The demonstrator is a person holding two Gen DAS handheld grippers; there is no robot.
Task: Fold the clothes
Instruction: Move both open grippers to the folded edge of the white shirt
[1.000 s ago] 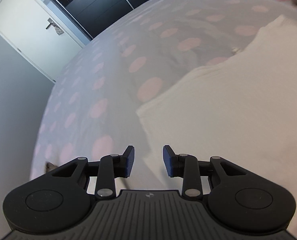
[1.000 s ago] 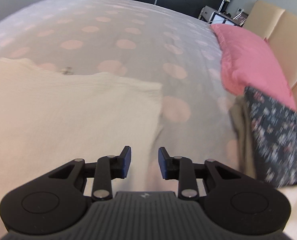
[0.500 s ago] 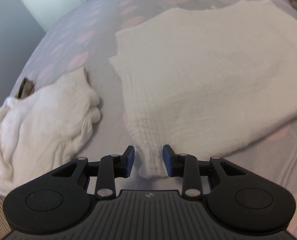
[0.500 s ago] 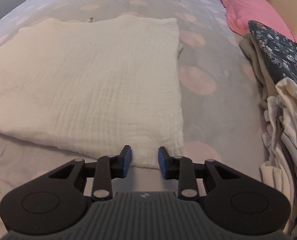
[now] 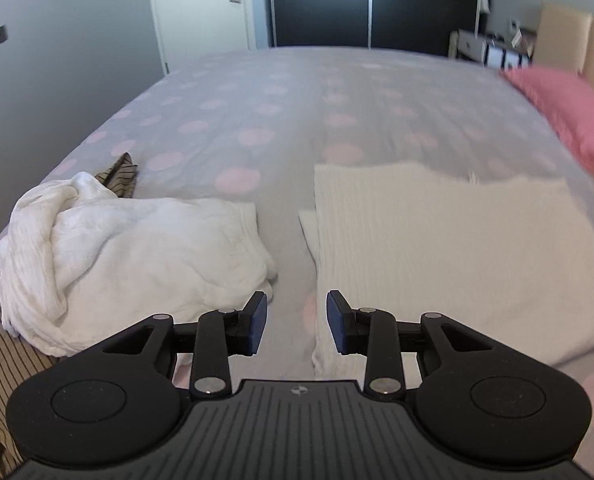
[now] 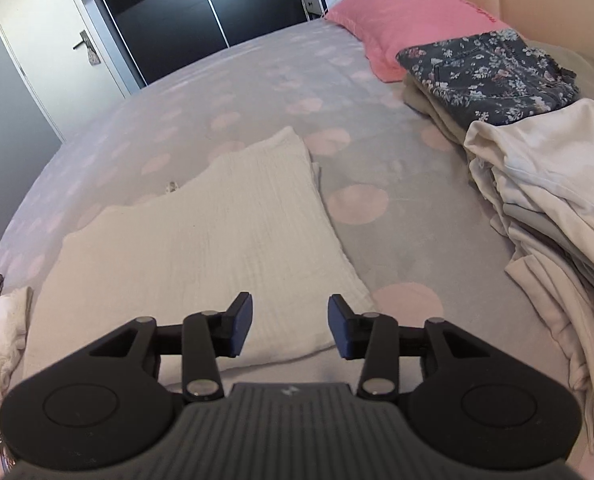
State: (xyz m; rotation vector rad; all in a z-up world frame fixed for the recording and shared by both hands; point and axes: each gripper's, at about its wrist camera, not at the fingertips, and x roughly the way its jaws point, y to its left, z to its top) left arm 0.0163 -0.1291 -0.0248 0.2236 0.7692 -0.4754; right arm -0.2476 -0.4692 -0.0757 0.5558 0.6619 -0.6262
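A folded cream ribbed garment [image 5: 437, 248] [image 6: 217, 248] lies flat on the bed. My left gripper [image 5: 295, 322] hovers open just off its near left corner, over bare sheet, with nothing between its fingers. Above the garment's near right corner my right gripper [image 6: 289, 326] has its jaws opening; the cloth lies below them and the pads do not press on it. A crumpled white garment [image 5: 109, 256] sits to the left, on top of a striped brown cloth [image 5: 5, 360].
The bed [image 5: 297, 120] has a grey cover with pink dots. A pink pillow [image 6: 409, 20] and a stack of folded clothes [image 6: 537, 184], topped farther back by a dark floral piece [image 6: 493, 72], lie on the right. A door and dark wardrobe stand beyond.
Both grippers have pulled back toward the near edge and rolled level, so the whole folded garment shows. The right jaws have widened. The left jaws keep the same gap.
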